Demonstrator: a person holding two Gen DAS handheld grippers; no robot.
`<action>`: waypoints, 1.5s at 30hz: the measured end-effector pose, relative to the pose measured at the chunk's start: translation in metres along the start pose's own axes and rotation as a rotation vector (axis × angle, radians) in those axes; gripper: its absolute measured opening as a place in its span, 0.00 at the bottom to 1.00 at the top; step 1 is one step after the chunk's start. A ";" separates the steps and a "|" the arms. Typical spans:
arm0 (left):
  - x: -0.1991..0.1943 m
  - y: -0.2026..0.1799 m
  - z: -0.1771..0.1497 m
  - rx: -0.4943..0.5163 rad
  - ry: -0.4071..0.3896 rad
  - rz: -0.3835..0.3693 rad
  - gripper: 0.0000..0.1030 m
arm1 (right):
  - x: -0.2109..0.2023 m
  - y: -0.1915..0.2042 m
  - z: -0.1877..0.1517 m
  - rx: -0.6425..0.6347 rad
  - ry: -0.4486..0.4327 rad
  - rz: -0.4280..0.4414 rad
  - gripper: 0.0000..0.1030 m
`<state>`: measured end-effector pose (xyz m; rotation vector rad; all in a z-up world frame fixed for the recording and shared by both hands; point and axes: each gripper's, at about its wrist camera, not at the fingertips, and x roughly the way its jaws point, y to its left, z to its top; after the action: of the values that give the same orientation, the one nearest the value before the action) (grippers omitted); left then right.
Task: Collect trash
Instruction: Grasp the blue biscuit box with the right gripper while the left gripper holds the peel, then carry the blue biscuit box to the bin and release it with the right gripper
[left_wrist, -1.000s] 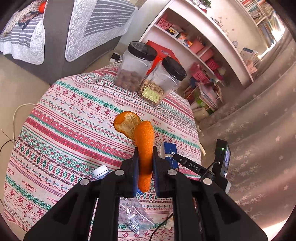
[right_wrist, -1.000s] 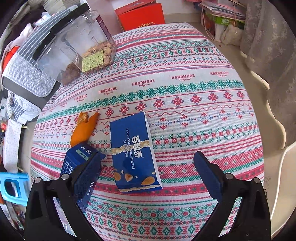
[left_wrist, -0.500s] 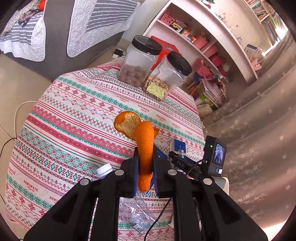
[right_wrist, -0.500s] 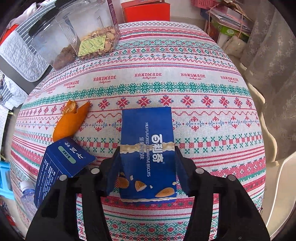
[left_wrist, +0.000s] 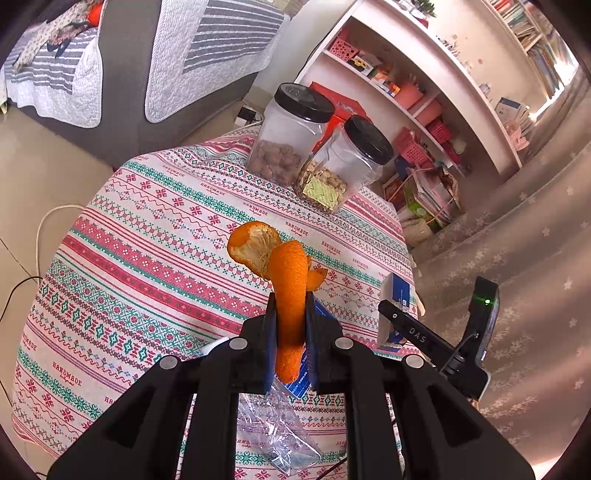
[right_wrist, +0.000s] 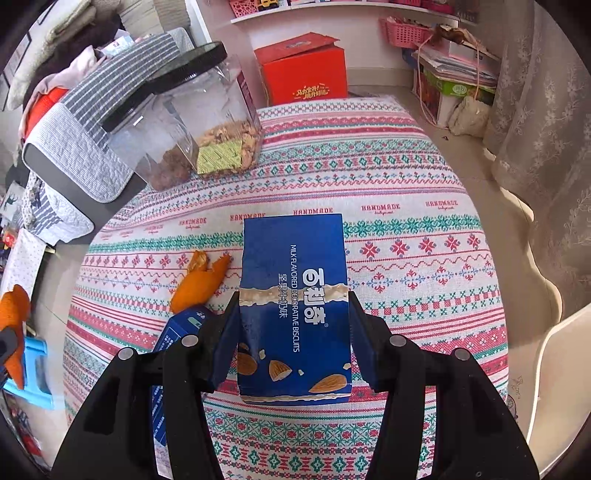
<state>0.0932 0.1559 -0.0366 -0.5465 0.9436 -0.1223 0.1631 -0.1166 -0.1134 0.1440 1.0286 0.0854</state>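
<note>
Claw pads on the left claw (left_wrist: 291, 334) are pressed flat against a long curl of orange peel (left_wrist: 288, 295), which is pinched upright between them; its glossy, pebbled outer skin is turned toward the camera, and a cupped end showing pale, fibrous pith is flared above the tips. The right claw (right_wrist: 293, 332) is clamped on both long sides of a blue cardboard biscuit box (right_wrist: 295, 302), a flat rectangular carton printed with almonds and white lettering, which is held clear above the tabletop (right_wrist: 406, 236). The tabletop is rounded and is draped in a woven-look cloth banded in red, green and white cross-stitch patterns. A second, smaller piece of orange peel (right_wrist: 201, 282) is left lying on the cloth just left of the held box, and a second blue carton (right_wrist: 177, 332) is seen beside it, partly hidden behind the left finger of the right claw. A crumpled clear plastic wrapper (left_wrist: 280, 432) is seen on the cloth beneath the left claw. At the far edge of the tabletop two clear, squarish plastic jars with black screw lids are stood side by side and touching, one jar of nuts (left_wrist: 284, 144) holding round brown ones, the other jar (left_wrist: 343, 166) pale pieces and a yellow-green packet.
</note>
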 end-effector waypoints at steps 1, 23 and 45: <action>0.000 0.000 0.000 0.000 -0.003 0.000 0.13 | -0.005 0.000 0.001 -0.001 -0.012 0.002 0.50; 0.003 -0.041 -0.011 0.060 -0.026 -0.038 0.13 | -0.105 -0.042 -0.011 -0.012 -0.209 -0.036 0.50; 0.029 -0.139 -0.059 0.261 0.012 -0.097 0.13 | -0.222 -0.201 -0.069 0.147 -0.433 -0.453 0.51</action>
<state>0.0823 0.0037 -0.0161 -0.3499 0.8966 -0.3319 -0.0092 -0.3407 0.0077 0.0553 0.6139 -0.4185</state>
